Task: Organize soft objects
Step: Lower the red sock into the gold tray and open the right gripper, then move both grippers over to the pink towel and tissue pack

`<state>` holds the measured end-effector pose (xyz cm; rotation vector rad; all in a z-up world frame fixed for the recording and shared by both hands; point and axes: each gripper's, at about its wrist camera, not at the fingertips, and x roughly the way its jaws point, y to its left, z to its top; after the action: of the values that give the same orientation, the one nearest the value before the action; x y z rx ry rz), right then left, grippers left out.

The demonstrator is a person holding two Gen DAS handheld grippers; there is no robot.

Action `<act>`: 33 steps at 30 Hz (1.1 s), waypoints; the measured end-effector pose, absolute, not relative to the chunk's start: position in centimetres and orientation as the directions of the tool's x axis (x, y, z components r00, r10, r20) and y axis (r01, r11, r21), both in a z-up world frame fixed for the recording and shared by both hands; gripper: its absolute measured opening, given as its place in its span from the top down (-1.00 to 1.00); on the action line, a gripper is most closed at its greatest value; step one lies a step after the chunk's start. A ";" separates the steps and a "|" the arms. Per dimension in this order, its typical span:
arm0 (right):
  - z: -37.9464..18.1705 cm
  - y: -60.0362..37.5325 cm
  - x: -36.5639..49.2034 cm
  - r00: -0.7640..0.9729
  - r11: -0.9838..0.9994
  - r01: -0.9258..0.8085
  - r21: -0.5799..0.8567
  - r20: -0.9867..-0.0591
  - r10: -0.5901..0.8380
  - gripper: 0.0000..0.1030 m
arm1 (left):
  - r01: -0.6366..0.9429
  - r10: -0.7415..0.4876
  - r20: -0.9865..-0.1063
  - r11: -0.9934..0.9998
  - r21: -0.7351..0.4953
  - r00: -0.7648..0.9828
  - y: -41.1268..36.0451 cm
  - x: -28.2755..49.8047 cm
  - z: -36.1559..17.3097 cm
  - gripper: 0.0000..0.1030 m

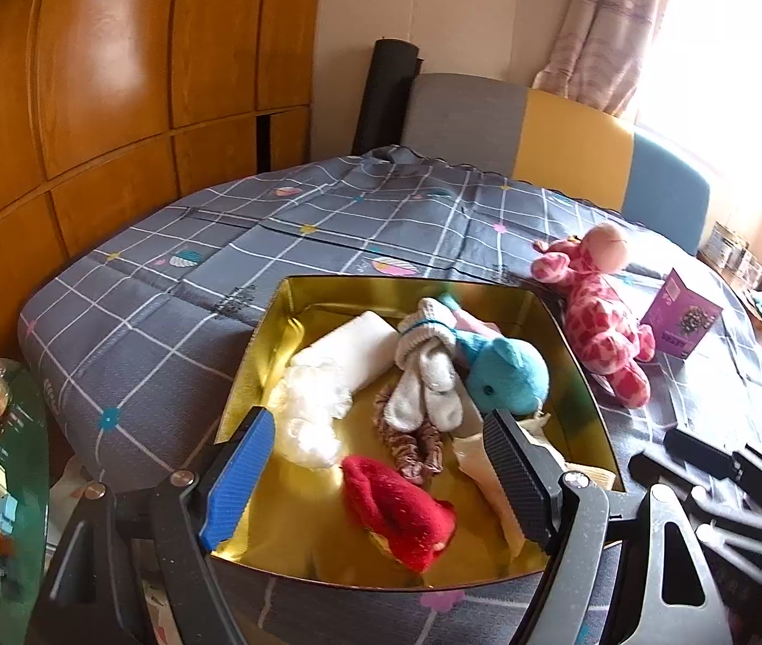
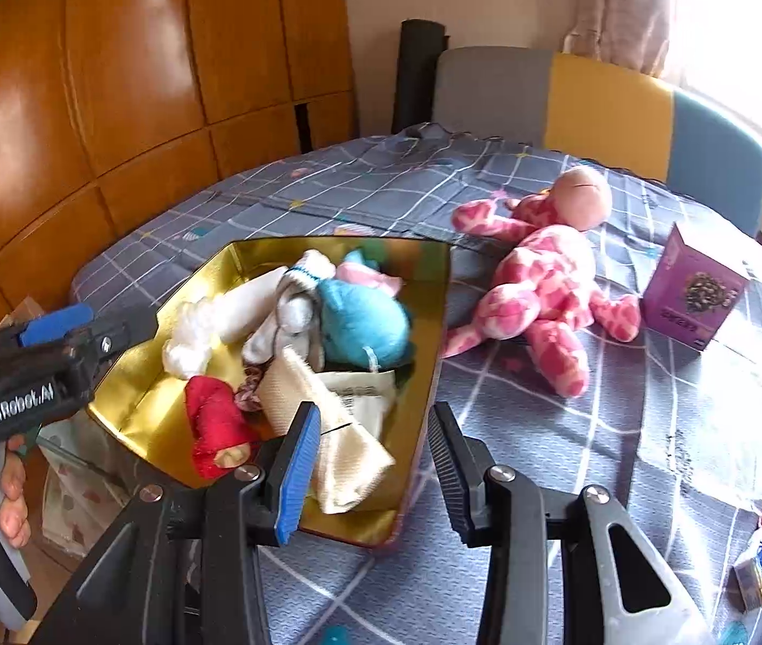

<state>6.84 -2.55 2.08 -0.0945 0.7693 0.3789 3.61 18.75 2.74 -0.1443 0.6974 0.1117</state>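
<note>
Soft toys fill the gold tin [image 1: 294, 317] on the checked bedcover [image 1: 165, 290] in the left wrist view: a blue bear [image 1: 510, 376], white socks [image 1: 429, 381] and a red hat [image 1: 397, 505]. The left gripper [image 1: 381, 473] hangs over the tin, jaws apart and empty. A pink giraffe [image 1: 601, 322] lies at two o'clock, outside the tin.

In the right wrist view, the right gripper [image 2: 375, 473] has its jaws apart, gripping nothing, above the tin's right rim. The giraffe lies at one o'clock, a purple box [image 2: 692, 290] just beyond.
</note>
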 end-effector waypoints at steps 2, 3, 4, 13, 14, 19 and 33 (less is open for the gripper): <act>2.3 -3.2 6.9 0.663 0.935 -0.350 0.059 -0.689 0.292 0.19 | -0.136 0.042 -0.649 0.986 -0.094 0.760 18.2 3.6 2.6 -0.56; 2.3 -3.6 6.9 0.667 0.938 -0.342 0.061 -0.687 0.288 0.19 | -0.131 0.041 -0.650 0.987 -0.091 0.759 18.0 3.5 2.6 -0.56; 2.4 -3.9 6.9 0.670 0.940 -0.335 0.062 -0.686 0.284 0.19 | -0.128 0.039 -0.651 0.988 -0.090 0.758 17.8 3.5 2.5 -0.56; 2.5 -7.3 6.9 0.693 0.963 -0.263 0.055 -0.684 0.228 0.19 | -0.087 0.015 -0.663 0.993 -0.076 0.748 16.4 3.5 2.0 -0.56; 2.5 -7.8 6.9 0.696 0.966 -0.254 0.053 -0.683 0.221 0.19 | -0.084 0.012 -0.664 0.994 -0.076 0.747 16.3 3.5 2.0 -0.56; 2.9 -11.5 6.9 0.718 0.983 -0.177 0.044 -0.677 0.159 0.19 | -0.047 -0.009 -0.663 0.997 -0.067 0.749 14.9 3.7 2.2 -0.56; 6.0 -25.0 5.0 0.781 0.991 0.130 0.019 -0.618 -0.090 0.19 | 0.152 -0.112 -0.654 0.988 0.005 0.748 7.3 5.2 3.7 -0.57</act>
<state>5.04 -24.95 6.04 0.0622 0.6642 -0.1190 5.20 7.28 3.69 0.0588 0.7109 -0.1442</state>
